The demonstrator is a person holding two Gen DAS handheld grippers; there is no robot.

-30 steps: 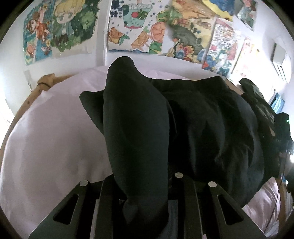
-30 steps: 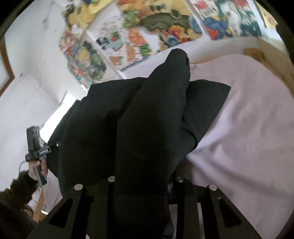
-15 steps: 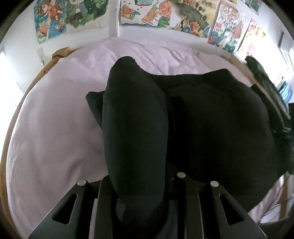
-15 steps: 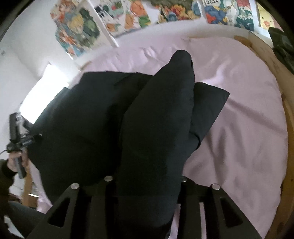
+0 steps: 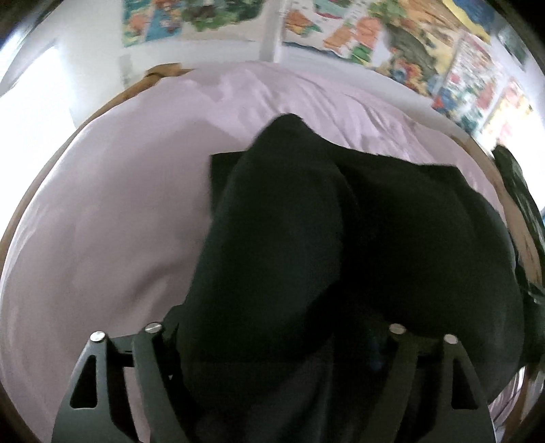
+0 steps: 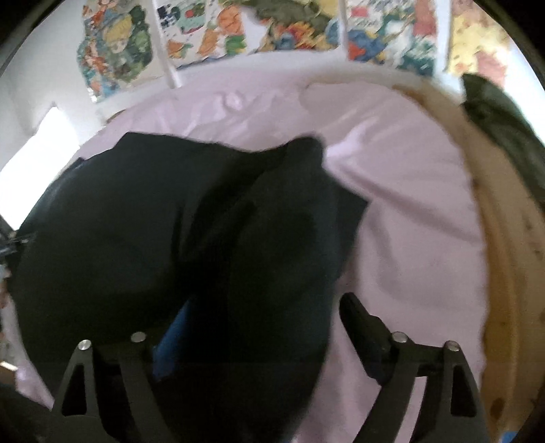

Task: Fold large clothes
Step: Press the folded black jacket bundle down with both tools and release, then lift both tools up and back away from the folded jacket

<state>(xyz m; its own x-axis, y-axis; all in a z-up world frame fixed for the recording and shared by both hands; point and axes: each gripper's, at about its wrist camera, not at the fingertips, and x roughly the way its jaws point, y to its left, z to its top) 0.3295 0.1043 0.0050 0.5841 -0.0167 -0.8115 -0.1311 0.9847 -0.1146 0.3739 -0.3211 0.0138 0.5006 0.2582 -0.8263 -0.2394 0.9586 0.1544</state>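
Black garment [image 5: 391, 238]: spread in a heap on the bed [image 5: 119, 204], over the pink sheet [image 6: 408, 221].
Left tool [image 5: 272, 340]: its fingers are set wide, and a fold of black cloth is draped between them.
Right tool [image 6: 269, 327]: its fingers are held wide apart, with cloth lying over the left one.
Wall: covered with bright posters [image 6: 221, 34].

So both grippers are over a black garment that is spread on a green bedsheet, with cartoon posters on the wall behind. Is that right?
Not quite: the bedsheet is pale lilac-pink, not green, as the right wrist view shows. The rest holds: both grippers are over the black garment, and cartoon posters hang on the wall behind.
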